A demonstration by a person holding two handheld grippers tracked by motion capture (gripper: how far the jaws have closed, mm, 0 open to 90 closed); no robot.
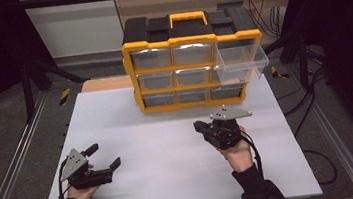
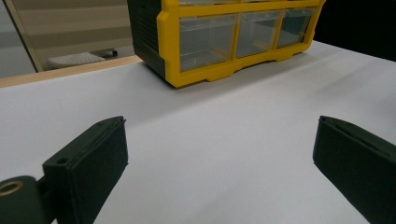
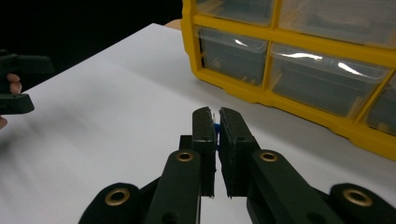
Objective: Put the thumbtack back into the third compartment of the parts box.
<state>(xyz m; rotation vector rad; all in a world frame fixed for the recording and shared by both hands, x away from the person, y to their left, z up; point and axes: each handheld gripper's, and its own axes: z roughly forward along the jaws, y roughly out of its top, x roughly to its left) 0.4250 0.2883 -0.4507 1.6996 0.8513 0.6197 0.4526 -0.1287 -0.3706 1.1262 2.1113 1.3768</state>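
Right gripper (image 3: 215, 122) nipped on small blue item (image 3: 216, 127), table centre-right. Left gripper (image 1: 104, 157) spread wide, empty, at 8 o'clock. Open drawer (image 1: 240, 59) at 1 o'clock: probable destination; approach level, release over tray.

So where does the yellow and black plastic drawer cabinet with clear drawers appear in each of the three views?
High view: the yellow and black plastic drawer cabinet stands top centre, at the white table's far edge, its upper right drawer pulled out.
Left gripper view: its lower left corner is at top centre.
Right gripper view: its lower drawers fill the upper right.
Shared landmark: the cabinet's yellow bottom rail.
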